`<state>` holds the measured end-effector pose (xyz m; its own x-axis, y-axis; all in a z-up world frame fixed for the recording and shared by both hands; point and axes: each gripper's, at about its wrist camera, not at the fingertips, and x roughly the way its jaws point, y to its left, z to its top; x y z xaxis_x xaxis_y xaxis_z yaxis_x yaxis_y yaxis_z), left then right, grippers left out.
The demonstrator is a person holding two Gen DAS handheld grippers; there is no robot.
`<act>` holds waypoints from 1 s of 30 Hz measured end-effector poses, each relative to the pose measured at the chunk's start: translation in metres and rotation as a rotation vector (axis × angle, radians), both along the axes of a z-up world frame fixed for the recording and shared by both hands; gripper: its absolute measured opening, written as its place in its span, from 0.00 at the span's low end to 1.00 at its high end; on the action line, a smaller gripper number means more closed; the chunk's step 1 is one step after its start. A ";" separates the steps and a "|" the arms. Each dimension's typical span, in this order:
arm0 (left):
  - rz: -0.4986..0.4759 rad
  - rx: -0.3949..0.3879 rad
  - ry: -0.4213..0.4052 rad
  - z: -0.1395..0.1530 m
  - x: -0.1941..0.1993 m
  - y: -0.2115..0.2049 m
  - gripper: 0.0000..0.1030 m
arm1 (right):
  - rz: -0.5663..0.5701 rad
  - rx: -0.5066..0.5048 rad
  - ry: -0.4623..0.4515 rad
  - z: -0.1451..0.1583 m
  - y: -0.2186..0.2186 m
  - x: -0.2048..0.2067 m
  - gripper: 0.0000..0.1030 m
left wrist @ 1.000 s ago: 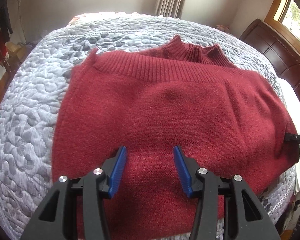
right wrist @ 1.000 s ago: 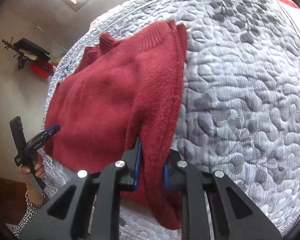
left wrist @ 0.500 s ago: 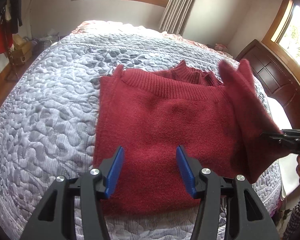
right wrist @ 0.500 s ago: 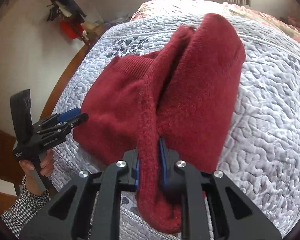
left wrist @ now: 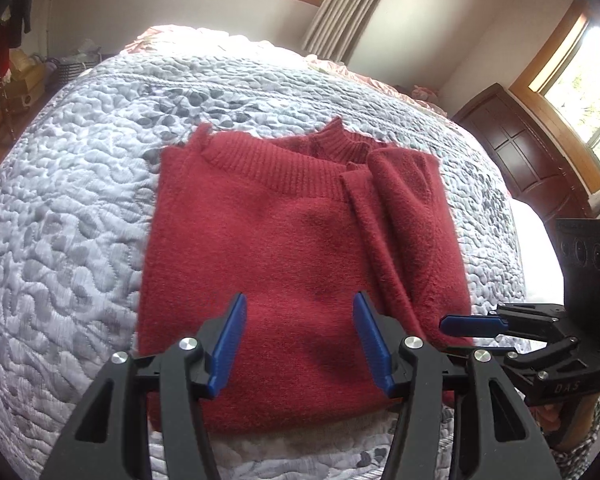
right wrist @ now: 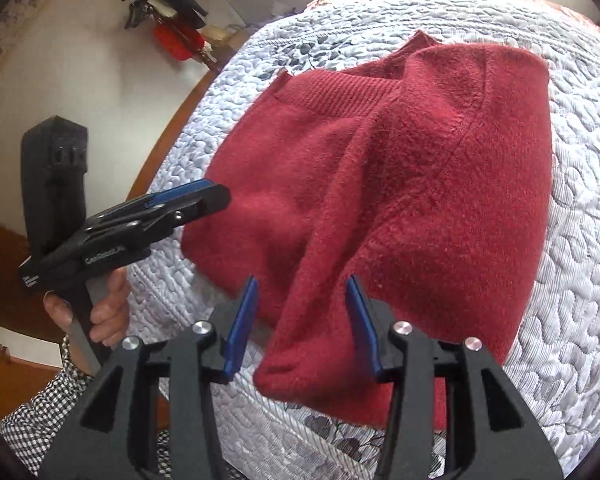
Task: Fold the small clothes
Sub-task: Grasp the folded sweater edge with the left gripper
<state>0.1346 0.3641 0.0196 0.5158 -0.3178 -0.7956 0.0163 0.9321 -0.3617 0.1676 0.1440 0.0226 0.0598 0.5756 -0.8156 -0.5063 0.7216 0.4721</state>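
Both fingers of the left gripper (left wrist: 300, 340) stand spread and empty above the red sweater (left wrist: 284, 240), which lies folded on the bed (left wrist: 60, 200), its side flap laid over at 3 o'clock. From the right wrist, the right gripper (right wrist: 302, 324) is spread too, the flap's corner loose between its fingers, apparently just let go to rest there.

A bed (left wrist: 80, 208) carries everything, covered in a grey quilted spread. A folded red sweater (left wrist: 284, 256) lies flat on it.

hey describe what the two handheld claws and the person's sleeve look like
Both the left claw and the right claw are black plastic scissor-style frames with silver rivets and flat blue finger pads. White lettering marks the left claw's body. The sleeve is black-and-white checked.
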 end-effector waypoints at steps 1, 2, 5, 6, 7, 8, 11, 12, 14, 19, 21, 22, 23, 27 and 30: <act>-0.017 -0.019 0.006 0.001 0.003 -0.006 0.61 | -0.010 0.011 -0.007 0.006 -0.007 -0.002 0.45; -0.031 -0.032 0.009 0.002 0.006 -0.012 0.64 | -0.025 0.012 -0.020 0.011 -0.013 -0.003 0.45; -0.062 -0.019 0.019 0.001 0.018 -0.032 0.67 | -0.087 -0.019 -0.075 0.022 -0.041 -0.006 0.45; -0.076 -0.025 0.029 0.000 0.022 -0.039 0.68 | -0.108 -0.031 -0.083 0.023 -0.052 -0.006 0.45; -0.089 -0.036 0.038 -0.002 0.025 -0.044 0.68 | -0.138 -0.047 -0.093 0.023 -0.064 -0.006 0.45; -0.098 -0.052 0.051 -0.005 0.030 -0.049 0.69 | -0.164 -0.059 -0.098 0.021 -0.074 -0.006 0.45; -0.111 -0.091 0.081 -0.014 0.039 -0.062 0.69 | -0.225 -0.077 -0.087 0.009 -0.103 -0.004 0.45; -0.112 -0.101 0.086 -0.016 0.041 -0.066 0.69 | -0.235 -0.078 -0.079 0.004 -0.111 -0.004 0.45; -0.119 -0.120 0.093 -0.019 0.044 -0.072 0.69 | -0.248 -0.078 -0.059 -0.008 -0.123 -0.004 0.45; -0.144 -0.155 0.101 -0.023 0.051 -0.087 0.69 | -0.272 -0.077 -0.022 -0.034 -0.137 -0.004 0.44; -0.150 -0.158 0.102 -0.024 0.054 -0.092 0.69 | -0.273 -0.073 -0.007 -0.042 -0.139 -0.004 0.43; -0.150 -0.162 0.104 -0.025 0.056 -0.093 0.69 | -0.273 -0.072 -0.004 -0.045 -0.139 -0.005 0.43; -0.149 -0.165 0.107 -0.027 0.058 -0.095 0.69 | -0.272 -0.072 -0.002 -0.047 -0.139 -0.005 0.43; -0.128 -0.160 0.114 -0.034 0.065 -0.099 0.59 | -0.277 -0.063 0.003 -0.052 -0.145 -0.008 0.43; -0.129 -0.141 0.096 -0.034 0.065 -0.103 0.38 | -0.287 -0.066 0.002 -0.055 -0.154 -0.012 0.43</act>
<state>0.1992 0.2615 -0.0142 0.3877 -0.4876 -0.7823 0.0910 0.8647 -0.4939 0.1552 -0.0095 -0.0321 0.2106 0.4814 -0.8508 -0.2761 0.8642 0.4206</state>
